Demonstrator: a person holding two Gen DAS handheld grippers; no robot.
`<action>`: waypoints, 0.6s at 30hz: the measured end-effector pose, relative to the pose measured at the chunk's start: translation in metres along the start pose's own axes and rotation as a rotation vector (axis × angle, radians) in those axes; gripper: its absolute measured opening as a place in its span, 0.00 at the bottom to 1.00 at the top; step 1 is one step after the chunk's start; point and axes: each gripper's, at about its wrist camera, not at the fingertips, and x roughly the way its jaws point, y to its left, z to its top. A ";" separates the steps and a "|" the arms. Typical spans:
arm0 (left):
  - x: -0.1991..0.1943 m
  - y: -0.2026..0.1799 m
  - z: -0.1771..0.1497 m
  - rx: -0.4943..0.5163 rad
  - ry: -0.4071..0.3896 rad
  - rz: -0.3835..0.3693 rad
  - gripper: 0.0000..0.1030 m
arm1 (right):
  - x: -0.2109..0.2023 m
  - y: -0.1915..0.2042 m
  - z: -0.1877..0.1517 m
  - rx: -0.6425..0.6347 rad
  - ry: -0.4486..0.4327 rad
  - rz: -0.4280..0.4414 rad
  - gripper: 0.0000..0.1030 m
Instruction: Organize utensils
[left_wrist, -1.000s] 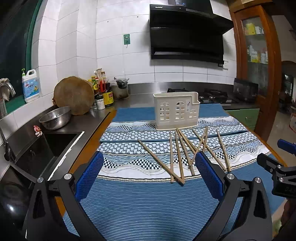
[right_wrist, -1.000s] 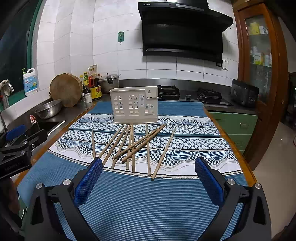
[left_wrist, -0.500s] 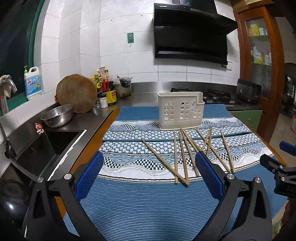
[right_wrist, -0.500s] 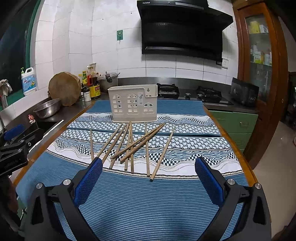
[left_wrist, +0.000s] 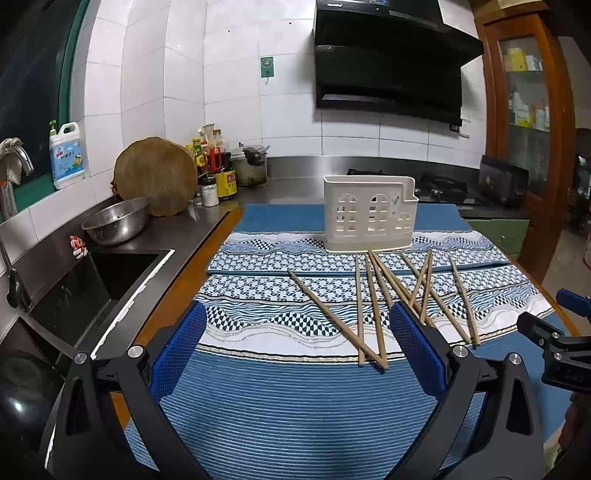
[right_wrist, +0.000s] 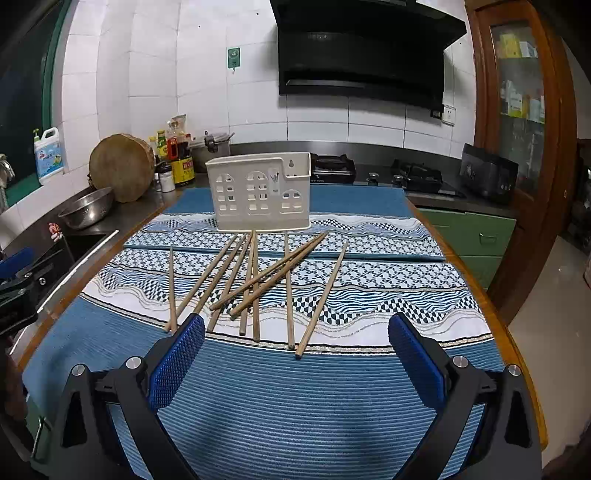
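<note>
Several wooden chopsticks (left_wrist: 376, 302) lie scattered on the blue patterned cloth (left_wrist: 295, 398), in front of a white plastic utensil holder (left_wrist: 369, 218) that stands upright and looks empty. They also show in the right wrist view: the chopsticks (right_wrist: 255, 280), the holder (right_wrist: 258, 192). My left gripper (left_wrist: 299, 347) is open and empty, above the cloth short of the chopsticks' near ends. My right gripper (right_wrist: 295, 354) is open and empty, just short of the nearest chopstick tips. The right gripper shows at the left wrist view's right edge (left_wrist: 557, 339).
A sink (left_wrist: 92, 288) and a steel bowl (left_wrist: 116, 220) lie to the left. A round wooden board (left_wrist: 155, 176), sauce bottles (left_wrist: 218, 173) and a detergent jug (left_wrist: 66, 155) stand by the wall. A gas hob (right_wrist: 417, 173) is behind the holder. The table's right edge (right_wrist: 517, 354) drops to the floor.
Both grippers have drifted slightly forward toward the chopsticks, which look a little nearer. Both stay open. Nothing on the table has moved.
</note>
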 end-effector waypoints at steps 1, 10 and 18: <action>0.002 0.001 0.000 -0.001 0.002 0.000 0.95 | 0.004 -0.001 0.000 0.001 0.006 -0.004 0.93; 0.026 0.005 -0.005 -0.005 0.037 -0.010 0.95 | 0.045 -0.005 0.000 0.026 0.093 -0.011 0.78; 0.050 0.013 -0.011 -0.039 0.073 -0.050 0.95 | 0.083 -0.007 -0.007 0.052 0.184 -0.013 0.73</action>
